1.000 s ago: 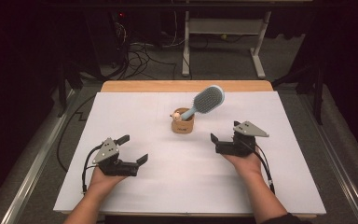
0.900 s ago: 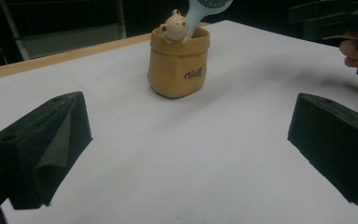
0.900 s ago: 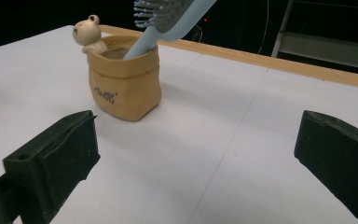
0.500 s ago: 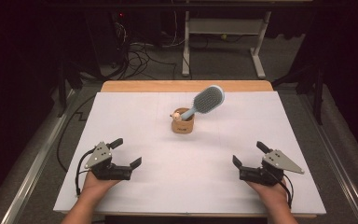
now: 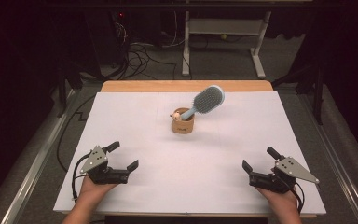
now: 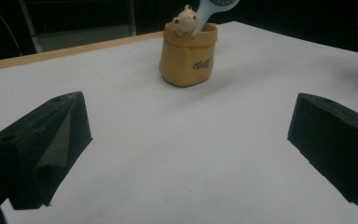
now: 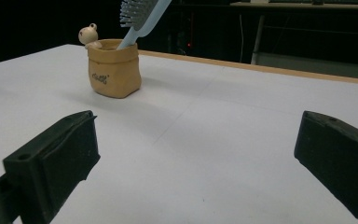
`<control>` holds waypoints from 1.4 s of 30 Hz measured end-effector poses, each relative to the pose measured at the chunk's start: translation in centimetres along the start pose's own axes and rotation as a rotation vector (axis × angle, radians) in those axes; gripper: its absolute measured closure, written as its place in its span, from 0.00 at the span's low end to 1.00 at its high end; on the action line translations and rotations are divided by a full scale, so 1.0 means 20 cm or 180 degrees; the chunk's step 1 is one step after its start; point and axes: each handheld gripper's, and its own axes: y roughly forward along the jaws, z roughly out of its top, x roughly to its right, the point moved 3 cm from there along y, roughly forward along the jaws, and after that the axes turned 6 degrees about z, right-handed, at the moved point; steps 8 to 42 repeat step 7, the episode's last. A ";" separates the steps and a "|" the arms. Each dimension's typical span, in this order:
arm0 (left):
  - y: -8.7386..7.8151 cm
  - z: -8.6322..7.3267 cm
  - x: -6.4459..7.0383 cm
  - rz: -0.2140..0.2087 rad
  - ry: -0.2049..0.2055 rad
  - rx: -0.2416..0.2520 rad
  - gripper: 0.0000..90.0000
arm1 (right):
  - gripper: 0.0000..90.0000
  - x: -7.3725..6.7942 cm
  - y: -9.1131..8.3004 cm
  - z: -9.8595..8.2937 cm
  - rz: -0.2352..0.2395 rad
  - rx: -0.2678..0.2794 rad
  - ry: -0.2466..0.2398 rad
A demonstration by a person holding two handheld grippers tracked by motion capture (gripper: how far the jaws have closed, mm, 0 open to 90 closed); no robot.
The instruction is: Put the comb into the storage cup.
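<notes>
Resting near the table's front edge, the left gripper [image 5: 122, 156] is held wide apart and empty, as is the right gripper [image 5: 261, 159]. From the left gripper, the tan holder [image 6: 188, 55] is seen at about one o'clock; from the right gripper, at about eleven o'clock. A light-blue hairbrush [image 5: 207, 100] is stood in it, tilted right, its head cut off in both gripper views. The print on the holder cannot be read. White table cover [image 5: 135, 116] lies between.

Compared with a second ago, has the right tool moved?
Yes. The right tool has pulled back from beside the brown pot toward the table's near right edge; the pot itself stayed put.
</notes>
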 end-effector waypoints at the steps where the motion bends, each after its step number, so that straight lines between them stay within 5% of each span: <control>1: 0.00 0.01 0.00 0.0000 -0.0030 0.0019 0.01 | 0.00 0.00 0.00 0.00 -0.0005 0.0007 -0.0004; 42: 0.00 0.01 -0.01 0.0006 -0.0030 0.0044 0.01 | 0.00 -0.01 -0.02 0.01 0.0001 0.0089 -0.0023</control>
